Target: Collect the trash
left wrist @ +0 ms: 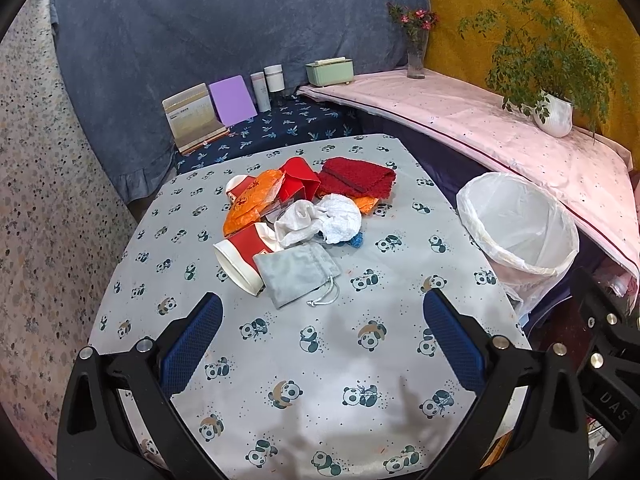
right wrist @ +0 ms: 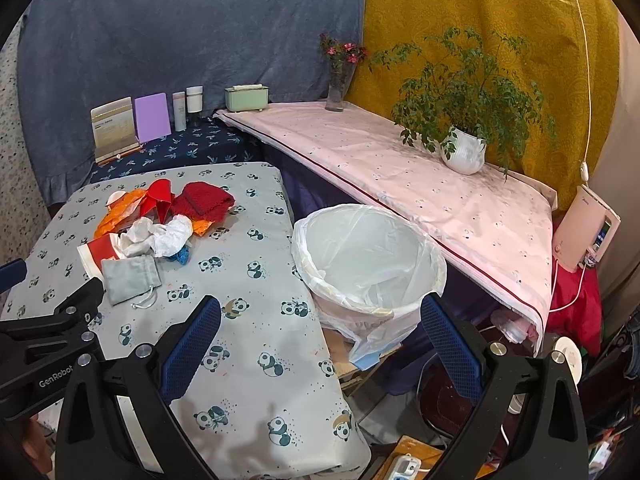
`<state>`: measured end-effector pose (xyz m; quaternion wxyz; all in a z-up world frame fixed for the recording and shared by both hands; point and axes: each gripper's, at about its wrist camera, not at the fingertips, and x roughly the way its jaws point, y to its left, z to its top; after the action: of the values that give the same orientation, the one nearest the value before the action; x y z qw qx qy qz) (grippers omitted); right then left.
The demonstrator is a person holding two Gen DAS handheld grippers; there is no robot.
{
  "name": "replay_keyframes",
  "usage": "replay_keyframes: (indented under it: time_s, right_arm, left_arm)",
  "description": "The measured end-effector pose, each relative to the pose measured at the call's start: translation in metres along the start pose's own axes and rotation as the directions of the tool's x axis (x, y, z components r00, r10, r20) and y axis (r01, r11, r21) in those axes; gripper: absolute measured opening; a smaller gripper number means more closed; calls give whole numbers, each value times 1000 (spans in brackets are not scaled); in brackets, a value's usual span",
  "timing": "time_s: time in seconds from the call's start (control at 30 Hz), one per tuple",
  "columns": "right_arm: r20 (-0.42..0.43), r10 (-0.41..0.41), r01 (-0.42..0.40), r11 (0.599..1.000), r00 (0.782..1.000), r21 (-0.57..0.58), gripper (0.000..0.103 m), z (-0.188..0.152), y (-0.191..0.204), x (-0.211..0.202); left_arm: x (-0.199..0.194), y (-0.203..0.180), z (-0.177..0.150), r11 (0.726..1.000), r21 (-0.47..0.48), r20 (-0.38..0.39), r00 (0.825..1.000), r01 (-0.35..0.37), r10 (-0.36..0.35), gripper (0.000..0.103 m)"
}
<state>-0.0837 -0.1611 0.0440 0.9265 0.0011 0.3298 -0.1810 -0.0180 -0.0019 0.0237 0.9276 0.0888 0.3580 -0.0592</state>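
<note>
A heap of trash lies on the panda-print table [left wrist: 320, 360]: a red and white paper cup [left wrist: 240, 256] on its side, orange wrappers [left wrist: 248, 204], crumpled white tissue [left wrist: 320, 220], a red carton [left wrist: 298, 180], a red knitted cloth [left wrist: 358, 180] and a grey drawstring pouch [left wrist: 296, 274]. The heap also shows in the right wrist view [right wrist: 156, 224]. A bin with a white liner [left wrist: 516, 228] [right wrist: 368, 256] stands off the table's right edge. My left gripper [left wrist: 322, 332] is open and empty, near side of the pouch. My right gripper [right wrist: 320, 336] is open and empty, over the table's right edge by the bin.
A pink-covered shelf [right wrist: 400, 168] runs behind the bin with a potted plant [right wrist: 464, 152] and a flower vase [right wrist: 338, 88]. Cards, bottles and a green box [left wrist: 330, 70] stand on a dark blue surface at the back. Cables and a power strip [right wrist: 404, 466] lie on the floor.
</note>
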Motion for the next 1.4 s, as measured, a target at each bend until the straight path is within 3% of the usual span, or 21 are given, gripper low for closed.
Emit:
replay_keyframes:
  time_s: [0.97, 1.4]
  right_arm:
    - [-15, 5, -5, 1000, 1000, 20, 96, 16, 3, 30]
    - [-40, -8, 9, 1000, 999, 29, 95, 30, 19, 70]
  left_arm:
    - [20, -6, 14, 999, 31, 8, 999, 31, -31, 96]
    - [69, 30, 18, 998, -34, -36, 998, 46, -47, 96]
